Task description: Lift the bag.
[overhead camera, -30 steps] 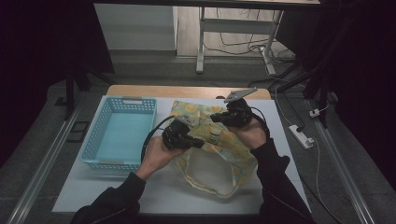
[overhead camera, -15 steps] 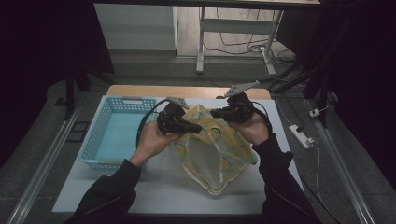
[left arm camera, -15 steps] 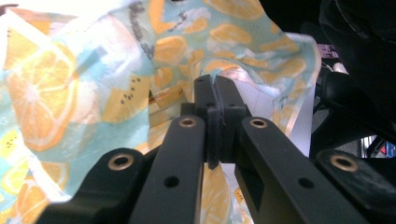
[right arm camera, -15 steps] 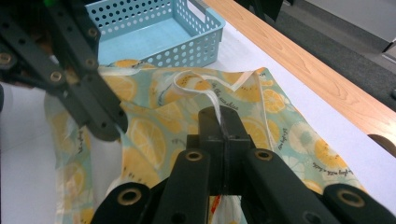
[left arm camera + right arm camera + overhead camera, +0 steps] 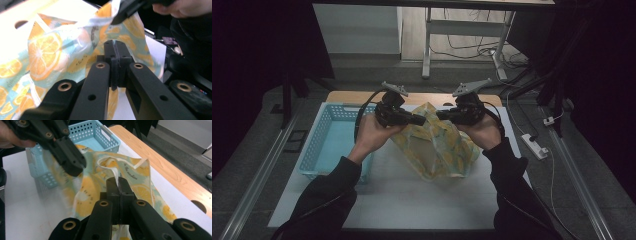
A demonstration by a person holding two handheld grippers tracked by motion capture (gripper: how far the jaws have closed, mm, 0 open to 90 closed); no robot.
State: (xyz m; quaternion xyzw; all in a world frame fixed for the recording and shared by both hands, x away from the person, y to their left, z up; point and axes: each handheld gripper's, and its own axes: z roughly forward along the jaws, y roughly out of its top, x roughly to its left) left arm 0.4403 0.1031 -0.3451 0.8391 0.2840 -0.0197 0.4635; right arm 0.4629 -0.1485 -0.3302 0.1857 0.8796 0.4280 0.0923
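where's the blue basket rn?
High view: the blue basket sits on the white table at its left side, just left of the lemon-print cloth held up by the left gripper and right gripper.

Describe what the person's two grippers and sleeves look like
Both the left gripper and right gripper are black, with brass-coloured pivot pins. Each carries a grey three-cornered plate on top and trails a black cable. The sleeves are dark.
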